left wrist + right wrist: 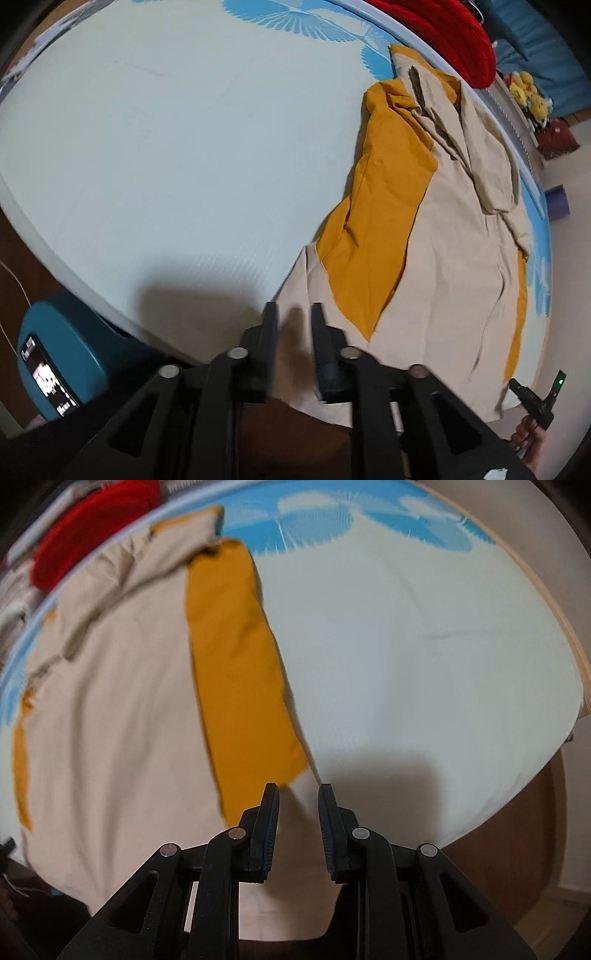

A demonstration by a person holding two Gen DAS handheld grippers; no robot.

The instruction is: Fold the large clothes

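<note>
On the bed (424, 646), garment (110, 720) lies below right hand-held gripper (298, 792).

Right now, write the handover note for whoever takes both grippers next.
Left gripper: open, holding nothing, above the near edge of the beige and mustard garment.
Right gripper: open, empty, above the same near hem.
The garment lies partly spread along one side of the bed, its far end bunched up.
Done: laid out roughly.
Left: grip the near hem with both grippers, smooth it, fold it.
</note>
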